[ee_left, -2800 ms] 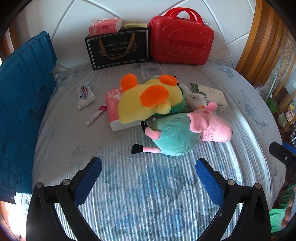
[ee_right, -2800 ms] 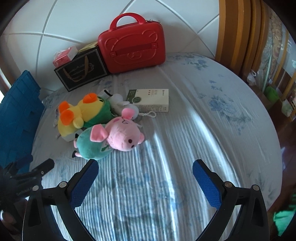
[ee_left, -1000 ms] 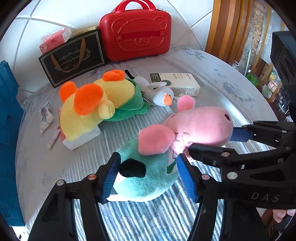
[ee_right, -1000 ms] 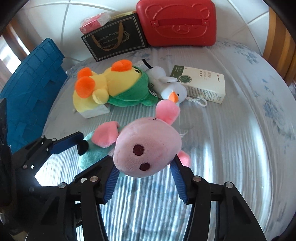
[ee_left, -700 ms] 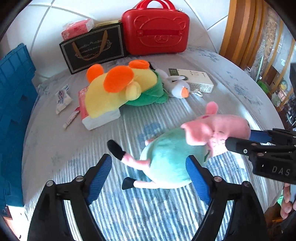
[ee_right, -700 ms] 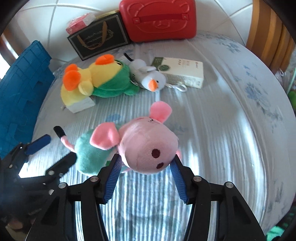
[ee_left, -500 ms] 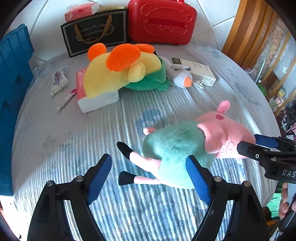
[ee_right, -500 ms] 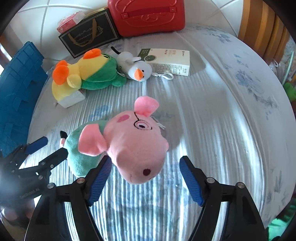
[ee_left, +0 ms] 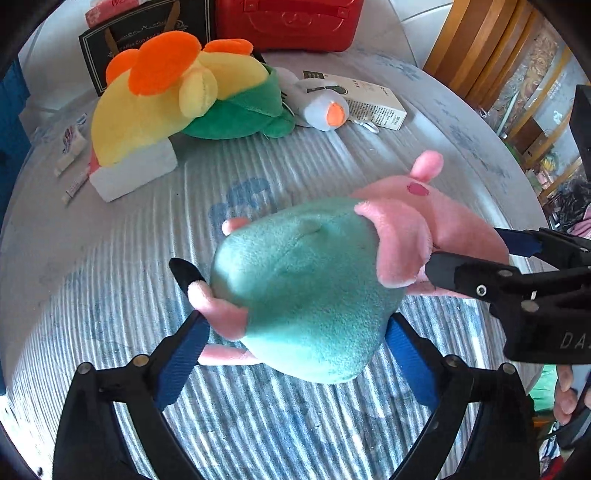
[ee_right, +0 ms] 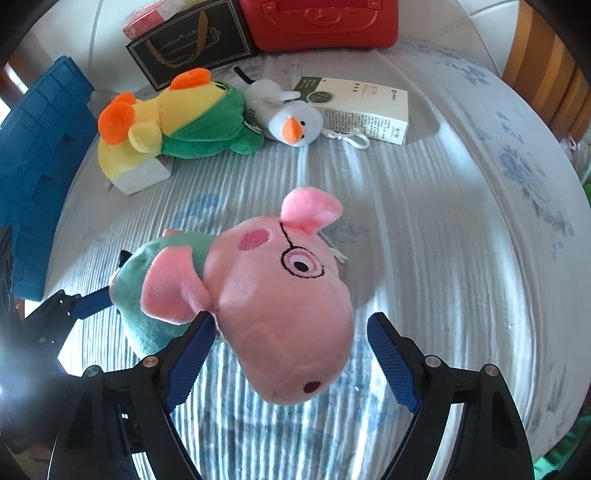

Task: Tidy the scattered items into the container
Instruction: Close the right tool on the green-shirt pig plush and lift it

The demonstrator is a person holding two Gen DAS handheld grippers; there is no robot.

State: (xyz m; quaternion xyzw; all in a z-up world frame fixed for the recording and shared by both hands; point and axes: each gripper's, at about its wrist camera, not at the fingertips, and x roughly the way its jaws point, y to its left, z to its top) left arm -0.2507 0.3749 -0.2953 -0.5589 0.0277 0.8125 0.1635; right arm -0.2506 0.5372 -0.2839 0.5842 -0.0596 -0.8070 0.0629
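A pink pig plush (ee_left: 306, 280) in a teal dress is held off the bed between both grippers. My left gripper (ee_left: 291, 339) is closed on its teal body, blue pads pressing both sides. My right gripper (ee_right: 291, 350) sits around its pink head (ee_right: 288, 306); the left pad touches, the right pad stands slightly apart. The right gripper also shows in the left wrist view (ee_left: 480, 266) at the pig's head. A yellow duck plush (ee_right: 173, 110), a white bird plush (ee_right: 291, 118) and a white box (ee_right: 362, 107) lie further back. The blue container (ee_right: 33, 155) stands at the left.
A red case (ee_right: 321, 22) and a black gift bag (ee_right: 192, 40) with a tissue pack stand against the headboard. A tissue pack (ee_left: 136, 173) lies under the duck, small tubes (ee_left: 74, 147) beside it. A wooden frame (ee_left: 480, 55) rises at right.
The pig plush has risen closer to both cameras. My left gripper has closed from wide open onto its teal body. My right gripper has narrowed around its head.
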